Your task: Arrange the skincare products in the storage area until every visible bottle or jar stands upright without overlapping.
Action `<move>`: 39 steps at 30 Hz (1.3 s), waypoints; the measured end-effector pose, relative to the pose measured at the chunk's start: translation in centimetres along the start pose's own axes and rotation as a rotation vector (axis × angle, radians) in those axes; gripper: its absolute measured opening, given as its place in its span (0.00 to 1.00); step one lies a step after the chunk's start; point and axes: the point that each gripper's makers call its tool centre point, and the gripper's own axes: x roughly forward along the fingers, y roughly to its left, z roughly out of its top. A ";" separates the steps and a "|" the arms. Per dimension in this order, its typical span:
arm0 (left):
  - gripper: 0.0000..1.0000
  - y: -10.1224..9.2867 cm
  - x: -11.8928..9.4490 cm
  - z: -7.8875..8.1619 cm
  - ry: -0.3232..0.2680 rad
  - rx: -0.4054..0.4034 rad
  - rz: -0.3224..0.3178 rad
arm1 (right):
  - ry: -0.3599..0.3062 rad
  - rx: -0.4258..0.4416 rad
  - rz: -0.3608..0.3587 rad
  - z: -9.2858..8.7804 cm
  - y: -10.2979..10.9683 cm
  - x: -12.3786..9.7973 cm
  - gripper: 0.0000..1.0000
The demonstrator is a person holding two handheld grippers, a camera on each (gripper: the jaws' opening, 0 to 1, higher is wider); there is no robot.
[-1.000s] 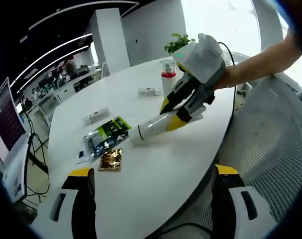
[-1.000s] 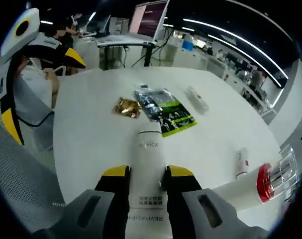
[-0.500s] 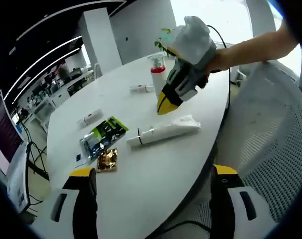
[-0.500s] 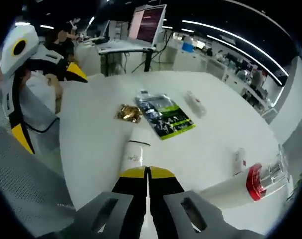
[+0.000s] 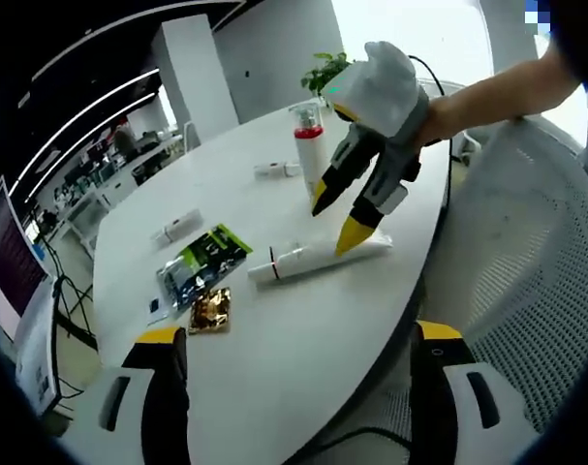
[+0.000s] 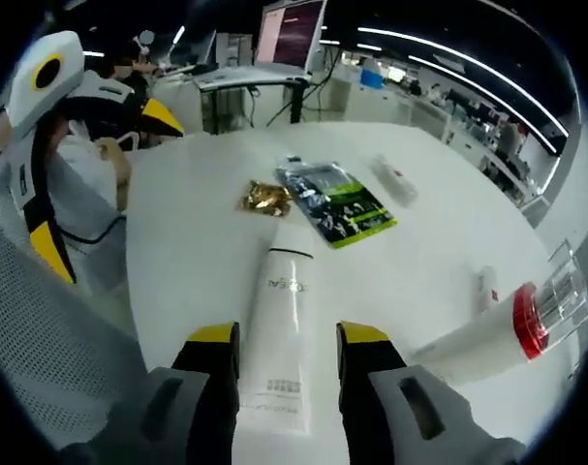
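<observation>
Currently the right hand-held gripper [image 6: 287, 339] has its jaws apart on either side of the white cream tube [image 6: 278, 334], which lies flat on the round white worktop [image 6: 197, 252] near its curved edge. Beside it stands a red-collared pump bottle [image 5: 307, 153]. Bare worktop separates the tube from a green sachet [image 6: 338, 203]. The left hand-held gripper [image 5: 294, 349] is spread wide off the edge.

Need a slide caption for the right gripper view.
Open right gripper straddling a white tube lying flat on the white table.
</observation>
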 end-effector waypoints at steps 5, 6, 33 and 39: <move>0.89 0.1 0.0 -0.1 0.003 -0.001 0.005 | 0.025 0.058 0.024 -0.9 0.7 1.0 0.42; 0.89 0.1 0.0 0.0 0.002 -0.002 0.006 | 0.038 0.063 0.028 -1.2 0.9 1.3 0.43; 0.88 -0.2 0.2 -0.6 0.034 0.007 -0.006 | 0.078 0.072 0.007 -2.1 0.6 3.0 0.34; 0.88 -0.4 0.2 -0.7 0.040 0.009 -0.013 | 0.081 0.054 0.018 -2.1 0.8 3.1 0.32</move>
